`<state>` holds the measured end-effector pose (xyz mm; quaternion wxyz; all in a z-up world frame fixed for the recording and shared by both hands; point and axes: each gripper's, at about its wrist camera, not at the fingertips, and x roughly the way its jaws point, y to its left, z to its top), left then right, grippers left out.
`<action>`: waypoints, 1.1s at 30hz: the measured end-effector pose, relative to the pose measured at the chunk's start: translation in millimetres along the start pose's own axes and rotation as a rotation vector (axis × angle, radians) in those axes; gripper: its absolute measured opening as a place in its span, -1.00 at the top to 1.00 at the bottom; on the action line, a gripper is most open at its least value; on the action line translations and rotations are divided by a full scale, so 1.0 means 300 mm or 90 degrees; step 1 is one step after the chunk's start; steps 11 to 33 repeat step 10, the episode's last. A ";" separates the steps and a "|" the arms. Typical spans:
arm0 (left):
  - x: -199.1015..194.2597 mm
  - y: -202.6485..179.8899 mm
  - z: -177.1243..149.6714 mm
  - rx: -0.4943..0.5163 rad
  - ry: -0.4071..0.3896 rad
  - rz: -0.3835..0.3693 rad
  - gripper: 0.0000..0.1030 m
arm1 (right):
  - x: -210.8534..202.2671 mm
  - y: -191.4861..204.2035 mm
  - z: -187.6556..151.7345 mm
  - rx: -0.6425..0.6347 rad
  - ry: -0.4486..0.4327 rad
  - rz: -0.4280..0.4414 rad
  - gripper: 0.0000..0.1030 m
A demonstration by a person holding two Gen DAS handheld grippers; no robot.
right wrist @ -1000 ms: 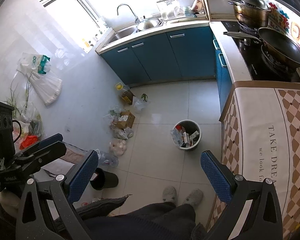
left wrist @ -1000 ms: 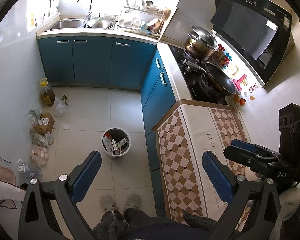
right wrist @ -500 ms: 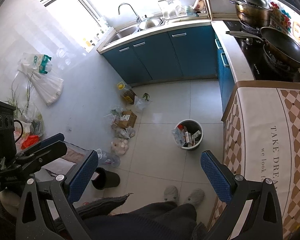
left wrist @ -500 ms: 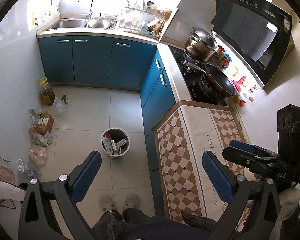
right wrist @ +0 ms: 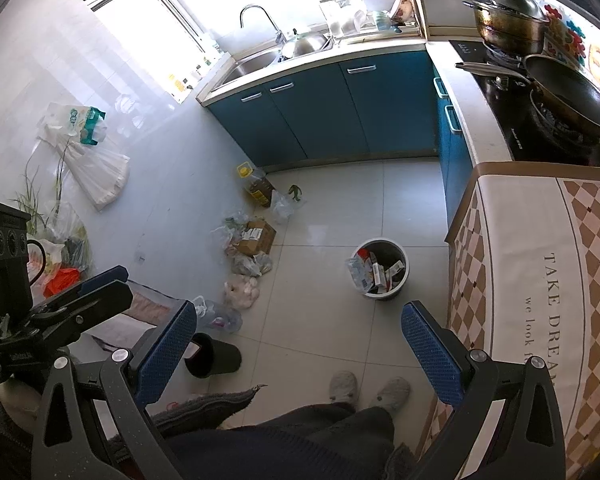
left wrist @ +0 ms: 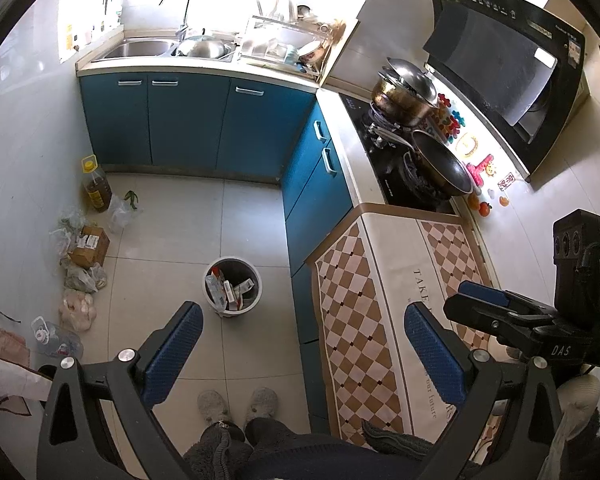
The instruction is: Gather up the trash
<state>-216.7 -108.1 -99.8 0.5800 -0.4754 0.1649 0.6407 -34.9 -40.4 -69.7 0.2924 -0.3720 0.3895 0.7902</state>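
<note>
Both grippers hang high above the kitchen floor, the left gripper (left wrist: 302,346) and the right gripper (right wrist: 300,340) each with fingers wide apart and empty. The white trash bin (left wrist: 233,285), holding wrappers, stands on the tiles just beyond and between the left fingers, beside the checkered counter (left wrist: 384,280).

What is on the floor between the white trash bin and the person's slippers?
Nothing: in both wrist views only bare floor tile separates the white trash bin from the slippers.
</note>
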 end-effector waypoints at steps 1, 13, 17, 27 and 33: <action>0.000 0.001 0.000 0.000 0.000 0.000 -1.00 | 0.000 0.000 0.000 0.000 0.000 0.000 -1.00; -0.009 0.000 0.006 -0.005 -0.005 0.002 -1.00 | 0.003 0.002 0.003 0.003 0.000 -0.001 -1.00; -0.009 0.000 0.006 -0.005 -0.005 0.002 -1.00 | 0.003 0.002 0.003 0.003 0.000 -0.001 -1.00; -0.009 0.000 0.006 -0.005 -0.005 0.002 -1.00 | 0.003 0.002 0.003 0.003 0.000 -0.001 -1.00; -0.009 0.000 0.006 -0.005 -0.005 0.002 -1.00 | 0.003 0.002 0.003 0.003 0.000 -0.001 -1.00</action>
